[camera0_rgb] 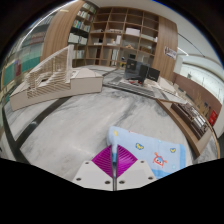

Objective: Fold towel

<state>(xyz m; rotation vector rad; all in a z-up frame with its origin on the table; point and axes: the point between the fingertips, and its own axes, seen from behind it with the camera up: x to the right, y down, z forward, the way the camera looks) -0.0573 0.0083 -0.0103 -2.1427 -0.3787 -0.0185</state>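
Observation:
A light blue towel [150,150] with small coloured patterns lies on the marble-look table [70,125], just ahead and right of my fingers. My gripper [114,160] is shut on a thin edge of the towel, which runs up between the two magenta pads [100,162]. The rest of the towel spreads away to the right of the fingers; its underside is hidden.
A white rack-like stand [50,75] sits on the table at the far left. Dark equipment and boxes [140,70] stand at the far end. Wooden bookshelves [120,30] line the back wall.

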